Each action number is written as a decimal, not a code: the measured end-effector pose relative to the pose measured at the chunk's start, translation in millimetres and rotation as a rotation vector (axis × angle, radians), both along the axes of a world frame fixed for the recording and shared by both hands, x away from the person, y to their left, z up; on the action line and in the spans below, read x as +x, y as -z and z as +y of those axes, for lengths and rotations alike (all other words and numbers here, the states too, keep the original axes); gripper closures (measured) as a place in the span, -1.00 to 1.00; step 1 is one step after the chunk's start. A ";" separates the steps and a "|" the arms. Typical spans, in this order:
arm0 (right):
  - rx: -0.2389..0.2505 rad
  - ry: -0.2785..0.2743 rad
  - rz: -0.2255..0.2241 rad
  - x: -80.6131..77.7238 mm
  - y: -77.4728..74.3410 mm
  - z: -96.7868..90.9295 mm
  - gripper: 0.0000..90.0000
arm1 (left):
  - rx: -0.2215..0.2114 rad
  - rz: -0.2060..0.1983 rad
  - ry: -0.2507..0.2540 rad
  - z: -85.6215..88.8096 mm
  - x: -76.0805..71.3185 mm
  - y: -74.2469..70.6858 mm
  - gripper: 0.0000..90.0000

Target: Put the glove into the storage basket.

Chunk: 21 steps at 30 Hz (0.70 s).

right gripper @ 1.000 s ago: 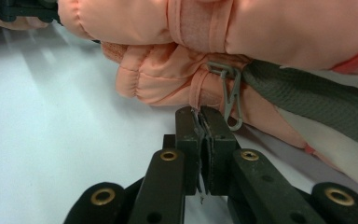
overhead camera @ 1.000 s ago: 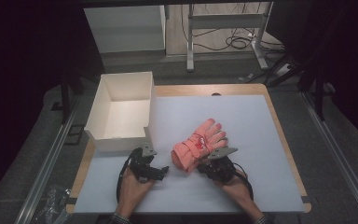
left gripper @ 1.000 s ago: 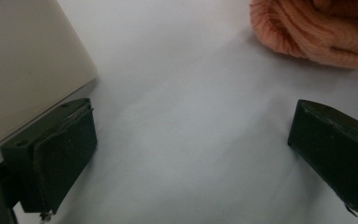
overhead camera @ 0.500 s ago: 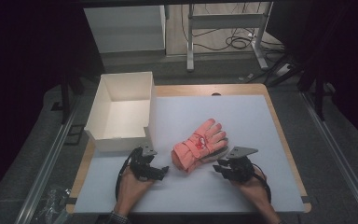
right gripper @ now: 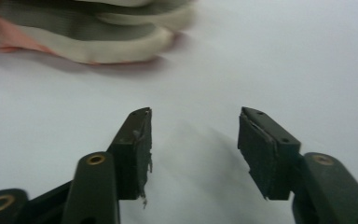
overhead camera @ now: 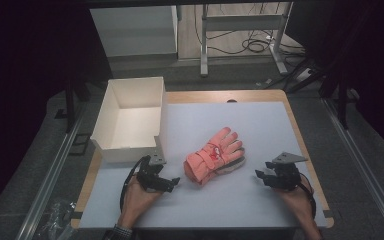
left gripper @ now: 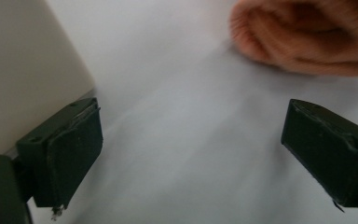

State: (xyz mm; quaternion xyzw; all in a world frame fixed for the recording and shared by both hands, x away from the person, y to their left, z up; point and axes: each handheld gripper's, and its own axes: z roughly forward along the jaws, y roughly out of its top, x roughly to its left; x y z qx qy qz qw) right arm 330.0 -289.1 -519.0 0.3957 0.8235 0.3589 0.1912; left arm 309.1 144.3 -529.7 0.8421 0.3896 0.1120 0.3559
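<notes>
A pair of salmon-pink gloves (overhead camera: 213, 156) lies stacked in the middle of the white table mat, fingers pointing to the far right. My left gripper (overhead camera: 173, 182) rests on the mat just left of the gloves' cuffs, open and empty; its own view has a pink cuff (left gripper: 307, 35) ahead at the upper right. My right gripper (overhead camera: 258, 176) sits on the mat to the right of the gloves, also open with nothing between its jaws. In the right gripper view the gloves' grey and cream palm side (right gripper: 98, 32) lies ahead at the upper left.
An open white cardboard box (overhead camera: 130, 120) stands at the table's left, its wall (left gripper: 23, 70) close beside my left gripper. The white mat (overhead camera: 240, 200) covers a wooden tabletop. Beyond the table are a cabinet, metal legs and cables on the floor.
My right gripper has drawn back to the right, away from the gloves, which stay on the mat. The left gripper has barely moved.
</notes>
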 end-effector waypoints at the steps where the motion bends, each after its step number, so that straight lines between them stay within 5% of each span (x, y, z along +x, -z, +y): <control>1: -0.001 0.017 0.000 1.0 -0.1 -5.6 -0.08 | 0.002 0.005 0.015 -0.4 -0.3 -2.8 -0.94; 11: -0.021 0.095 0.007 8.2 6.7 -29.1 -0.39 | -0.021 0.045 0.155 -13.5 5.0 -44.6 -1.00; 21: -0.028 0.099 0.002 8.4 8.4 -28.5 -0.47 | 0.001 0.041 0.239 -57.2 24.0 -70.9 -1.00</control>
